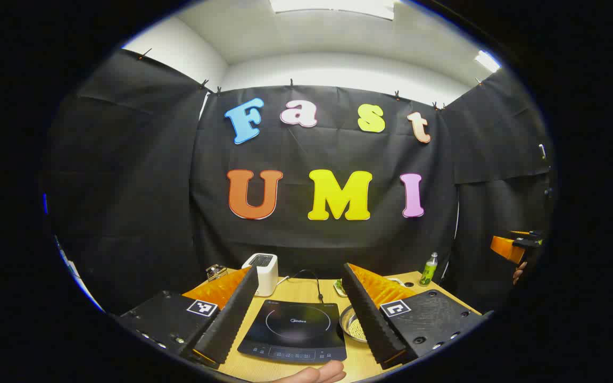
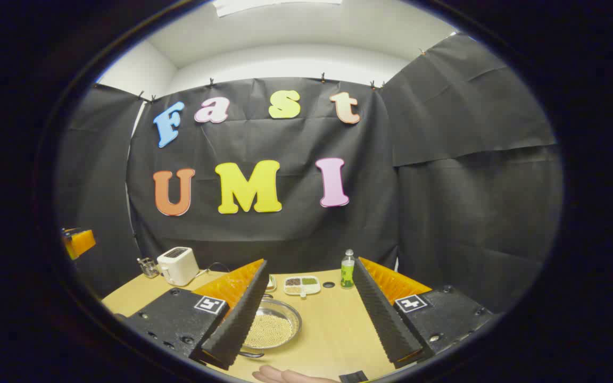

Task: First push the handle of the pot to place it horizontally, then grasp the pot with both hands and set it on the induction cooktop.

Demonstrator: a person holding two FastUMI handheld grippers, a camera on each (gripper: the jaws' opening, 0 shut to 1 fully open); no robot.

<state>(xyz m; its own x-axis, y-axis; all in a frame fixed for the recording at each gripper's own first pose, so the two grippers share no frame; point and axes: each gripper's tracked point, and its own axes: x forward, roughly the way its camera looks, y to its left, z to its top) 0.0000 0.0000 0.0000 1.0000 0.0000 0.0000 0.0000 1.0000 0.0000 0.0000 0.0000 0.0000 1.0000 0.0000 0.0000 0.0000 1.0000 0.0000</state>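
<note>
Here both grippers, left (image 1: 298, 314) and right (image 2: 312, 314), hover spread apart above the cooktop (image 1: 293, 331) and pot (image 2: 272, 327).

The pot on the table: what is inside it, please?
The pot holds many small pale yellow grains or beads, spread across its bottom. The right gripper's left finger covers its near left side, so the contents there and the bottom beneath the grains cannot be seen.
</note>
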